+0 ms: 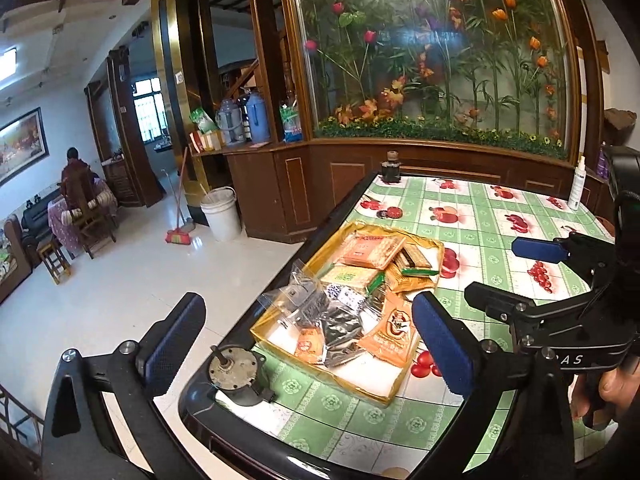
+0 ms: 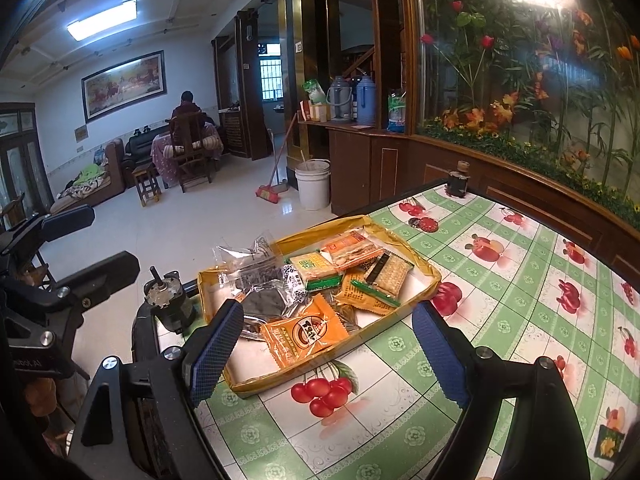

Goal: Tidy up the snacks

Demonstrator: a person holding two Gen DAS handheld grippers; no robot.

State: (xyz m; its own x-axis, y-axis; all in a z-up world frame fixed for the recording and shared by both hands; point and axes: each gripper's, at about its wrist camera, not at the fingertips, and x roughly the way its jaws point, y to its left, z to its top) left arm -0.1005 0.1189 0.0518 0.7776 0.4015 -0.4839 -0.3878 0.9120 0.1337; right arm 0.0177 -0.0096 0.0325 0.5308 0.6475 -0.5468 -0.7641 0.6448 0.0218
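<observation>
The surface (image 2: pixel 500 320), spread with a green checked cloth printed with cherries, fills the 3 to 6 o'clock part of both views. On it, near its edge, lies a shallow yellow tray (image 2: pixel 430 280) heaped with snack packets (image 2: pixel 304 332): orange, green and clear wrappers. The left tongs (image 1: pixel 308 344) gape at their widest with nothing between the pads, the tray lying beyond them toward 12 o'clock. The right tongs (image 2: pixel 328 352) also stand wide and empty, over the tray's near end. A small grey motor (image 2: pixel 166 300) sits at 9 o'clock of the tray.
</observation>
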